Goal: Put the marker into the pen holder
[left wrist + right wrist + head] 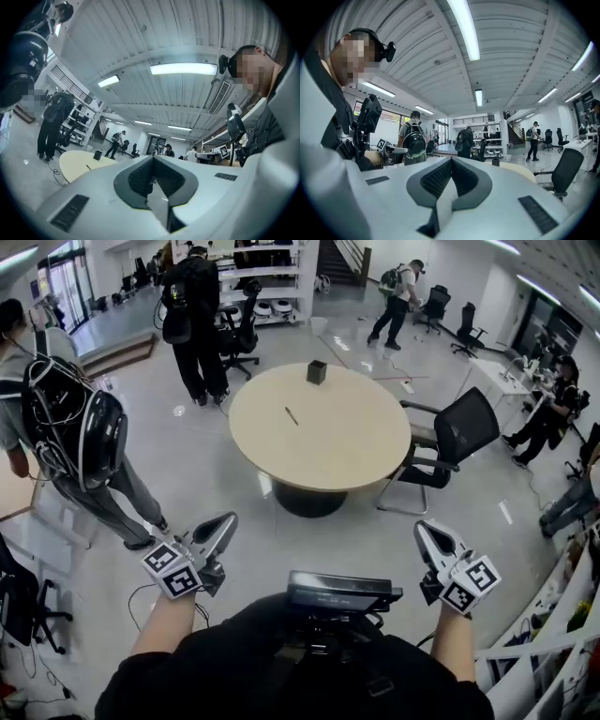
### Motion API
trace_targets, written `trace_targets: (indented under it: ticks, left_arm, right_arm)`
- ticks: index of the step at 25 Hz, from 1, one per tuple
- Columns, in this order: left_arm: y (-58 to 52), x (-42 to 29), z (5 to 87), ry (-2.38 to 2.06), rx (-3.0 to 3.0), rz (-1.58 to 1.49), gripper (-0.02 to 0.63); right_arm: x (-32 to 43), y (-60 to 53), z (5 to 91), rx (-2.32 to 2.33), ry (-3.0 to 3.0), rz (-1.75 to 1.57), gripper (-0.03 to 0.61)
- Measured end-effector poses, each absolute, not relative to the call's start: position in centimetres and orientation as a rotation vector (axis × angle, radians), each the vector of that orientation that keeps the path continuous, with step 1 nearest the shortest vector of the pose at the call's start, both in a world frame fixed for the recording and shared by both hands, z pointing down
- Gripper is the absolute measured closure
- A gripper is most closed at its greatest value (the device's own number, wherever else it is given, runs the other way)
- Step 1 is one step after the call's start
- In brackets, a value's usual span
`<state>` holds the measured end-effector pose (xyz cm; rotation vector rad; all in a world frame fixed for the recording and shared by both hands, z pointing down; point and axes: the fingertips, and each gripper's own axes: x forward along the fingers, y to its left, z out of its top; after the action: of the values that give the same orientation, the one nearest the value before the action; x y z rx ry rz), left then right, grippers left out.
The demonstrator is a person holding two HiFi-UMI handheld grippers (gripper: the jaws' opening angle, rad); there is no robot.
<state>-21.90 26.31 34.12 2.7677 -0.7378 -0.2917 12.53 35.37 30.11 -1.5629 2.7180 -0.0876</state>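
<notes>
A thin dark marker [292,415] lies on the round beige table [347,446], left of its middle. A small black pen holder [317,371] stands near the table's far edge. Both grippers hang over the floor, well short of the table. My left gripper [227,519] is shut and holds nothing. My right gripper [422,529] is shut and holds nothing too. In the left gripper view, the table [75,161], the pen holder [97,155] and the marker [88,167] lie far beyond the joined jaws. The right gripper view shows the pen holder [495,162] far off.
A black office chair [457,435] stands at the table's right side. A person with a backpack [75,427] stands on the left, another in black [199,324] behind the table beside a chair [240,332]. Desks and seated people [553,409] line the right.
</notes>
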Motion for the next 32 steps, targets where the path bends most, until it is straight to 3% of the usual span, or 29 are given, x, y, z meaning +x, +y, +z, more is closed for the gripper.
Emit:
trace_targets:
  ticks: [12,32]
  left_arm:
    - [18.6,-13.7,36.2,-0.796,2.733,-0.211,0.618]
    - [-12.9,-15.5,35.7,-0.492,2.804,-0.225,0.618]
  right_arm:
    - [21.1,26.3,34.0,-1.503,2.722,-0.182,0.575]
    - [17.0,2.1,31.1,-1.799,2.57,-0.127,0.575]
